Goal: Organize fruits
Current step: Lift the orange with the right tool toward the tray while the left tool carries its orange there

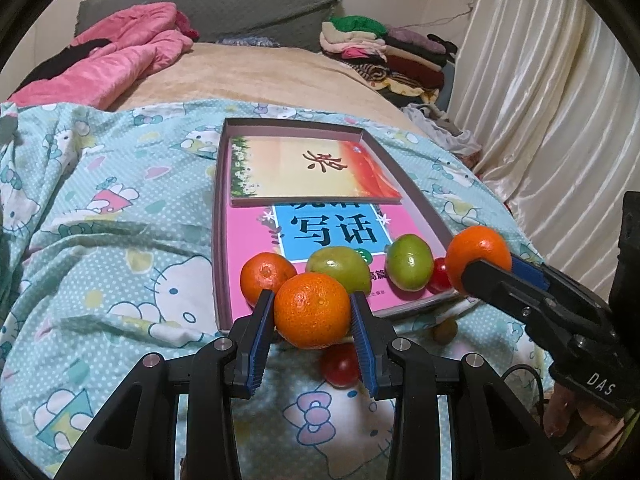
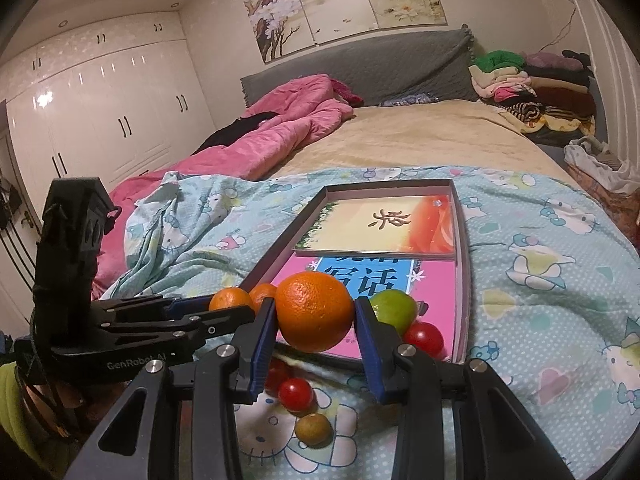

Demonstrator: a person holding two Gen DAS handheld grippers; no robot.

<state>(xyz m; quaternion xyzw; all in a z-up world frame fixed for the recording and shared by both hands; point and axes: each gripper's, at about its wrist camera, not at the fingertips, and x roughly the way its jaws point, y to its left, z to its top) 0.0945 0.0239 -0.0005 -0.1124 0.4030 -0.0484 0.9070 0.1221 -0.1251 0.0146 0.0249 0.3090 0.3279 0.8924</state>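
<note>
My left gripper is shut on an orange held just above the near edge of a shallow box lying on the bed. My right gripper is shut on another orange, also at the box's near edge; it shows in the left wrist view too. In the box lie a third orange, two green fruits and a red tomato, on top of books. On the sheet in front of the box lie red tomatoes and a small brownish fruit.
The box holds two books. The Hello Kitty sheet is wrinkled at the left. A pink quilt and a stack of folded clothes lie at the far end of the bed. White curtains hang at the right.
</note>
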